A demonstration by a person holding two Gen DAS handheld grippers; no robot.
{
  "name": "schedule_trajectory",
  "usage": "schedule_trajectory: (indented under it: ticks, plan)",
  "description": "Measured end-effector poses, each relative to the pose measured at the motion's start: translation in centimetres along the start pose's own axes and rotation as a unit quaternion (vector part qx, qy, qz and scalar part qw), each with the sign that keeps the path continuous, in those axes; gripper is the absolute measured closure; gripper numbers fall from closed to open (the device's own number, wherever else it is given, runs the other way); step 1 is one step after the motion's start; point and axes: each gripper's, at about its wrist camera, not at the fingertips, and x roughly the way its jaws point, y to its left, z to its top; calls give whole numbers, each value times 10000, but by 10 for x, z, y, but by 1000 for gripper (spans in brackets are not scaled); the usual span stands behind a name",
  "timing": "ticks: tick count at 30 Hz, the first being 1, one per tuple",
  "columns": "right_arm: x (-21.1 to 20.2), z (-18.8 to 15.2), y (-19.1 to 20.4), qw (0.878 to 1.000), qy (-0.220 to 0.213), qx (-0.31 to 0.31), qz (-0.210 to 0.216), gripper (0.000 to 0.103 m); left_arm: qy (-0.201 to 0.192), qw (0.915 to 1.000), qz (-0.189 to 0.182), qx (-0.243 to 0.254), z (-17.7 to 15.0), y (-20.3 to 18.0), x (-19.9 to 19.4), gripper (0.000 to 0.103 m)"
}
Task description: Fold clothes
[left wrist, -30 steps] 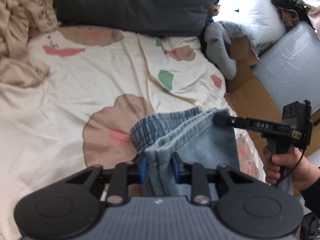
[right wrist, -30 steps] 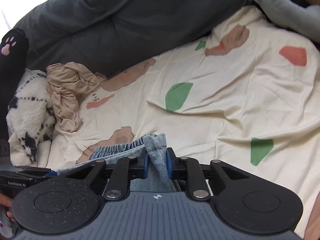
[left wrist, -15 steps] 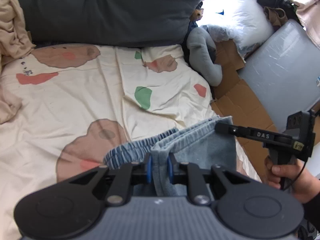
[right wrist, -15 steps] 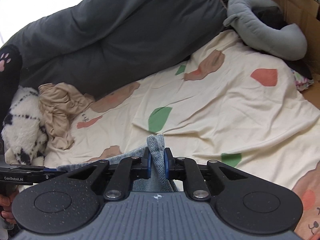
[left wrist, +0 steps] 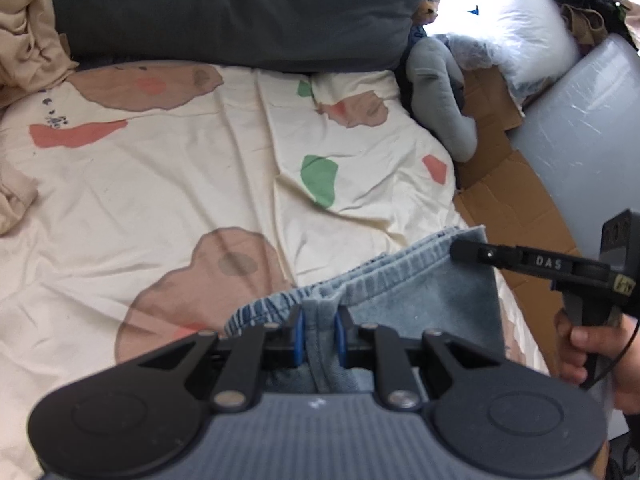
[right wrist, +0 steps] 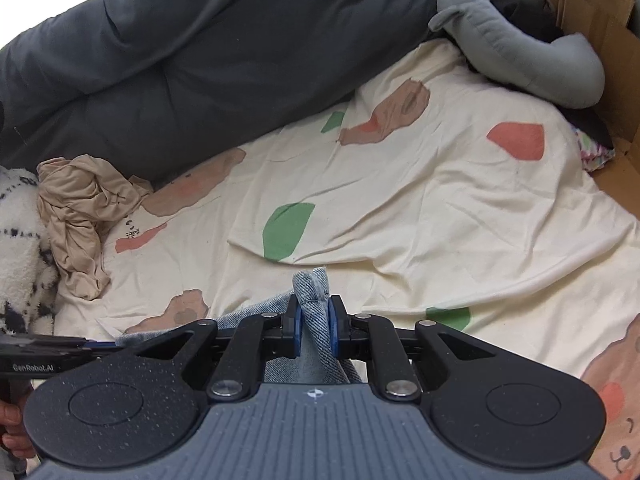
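- Cream bedsheet [left wrist: 168, 184] with brown, green and red patches covers the bed, rumpled into soft ridges; a dark grey duvet [left wrist: 240, 12] is heaped along its far edge.
- Blue denim shorts [left wrist: 424, 284] with an elastic waistband are at the near edge of the bed, stretched between the two grippers.
- Left gripper [left wrist: 319, 334] has its blue pads pinched narrowly on a bunched fold of the waistband; the denim runs between the pads and down under the gripper body.
- Right gripper [right wrist: 314, 326] clamps a twisted corner of the same denim, a tuft poking up above its pads. Its jaws have just been opening a little, yet the cloth is between them and pressed on both sides.
- From the left camera, the right gripper's finger tip meets the waistband's far corner, and the person's hand [left wrist: 588, 350] wraps its handle.
- Crumpled beige garment [right wrist: 80, 216] lies at the sheet's left side, against the duvet (a fuzzy black-and-white plush sits just beside it).
- Grey plush toy [right wrist: 516, 36] rests at the far right corner of the bed, next to flattened cardboard [left wrist: 516, 204].
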Motion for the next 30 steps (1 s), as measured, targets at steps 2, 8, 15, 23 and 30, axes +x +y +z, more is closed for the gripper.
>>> schedule_trajectory:
  ticks: [2,8,15,23,30]
  plan:
    - [-5,1,-1,9999,-68,45,-126,71,1,10000,42,71,1,-4,-5,79]
    - [-31,-9,7,9991,-387,-97,-109,61,-195,9992,149,317,10,-19,-30,76]
    - [-24,-35,39,9985,-246,-465,117,63,-162,9970,-157,739,6,-50,-29,77]
    - [9,-53,51,9981,-20,-617,-21,65,78,9958,72,906,-6,-39,0,94]
    - [41,-46,70,9958,-27,-908,-123,71,131,9939,318,1049,-7,-26,17,100]
